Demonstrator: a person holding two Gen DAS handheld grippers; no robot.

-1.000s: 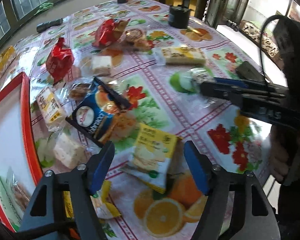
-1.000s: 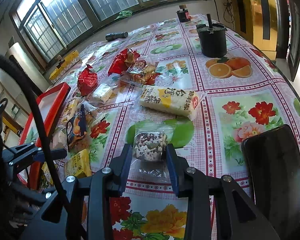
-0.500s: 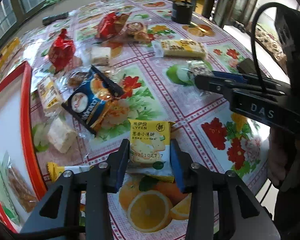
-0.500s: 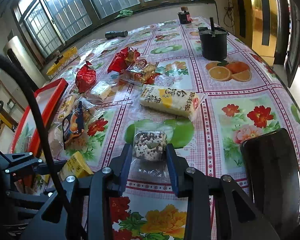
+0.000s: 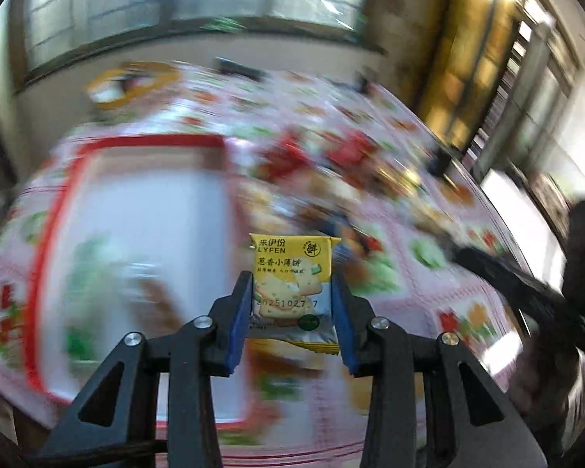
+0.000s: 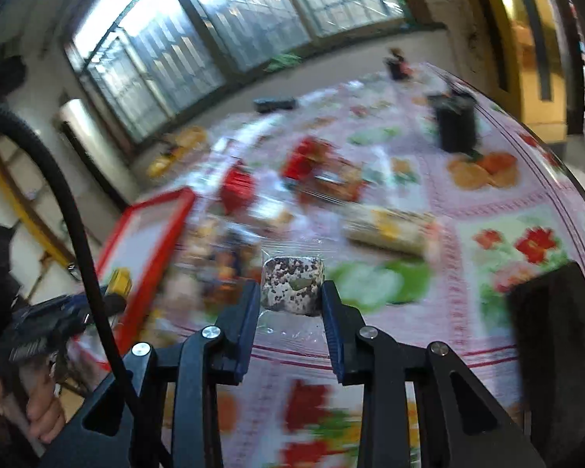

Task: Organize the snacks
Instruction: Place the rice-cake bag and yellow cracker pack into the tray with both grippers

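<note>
Cracker packet [image 5: 292,284]: glossy yellow printed film, crimped seam below. Nut bar [image 6: 291,286]: clear crinkly plastic wrap, speckled rough surface inside. Left gripper [image 5: 291,314] and right gripper [image 6: 291,314]: matt black plastic arms, silvery metal bolts, smooth blue pads. Tablecloth [image 6: 483,210] ahead of the fingers: shiny, probably vinyl; blur hides its texture. Tray [image 5: 136,144]: smooth red rim, white base.

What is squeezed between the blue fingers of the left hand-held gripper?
A yellow cracker packet, pinched in the left hand-held gripper; the left wrist view shows it.
</note>
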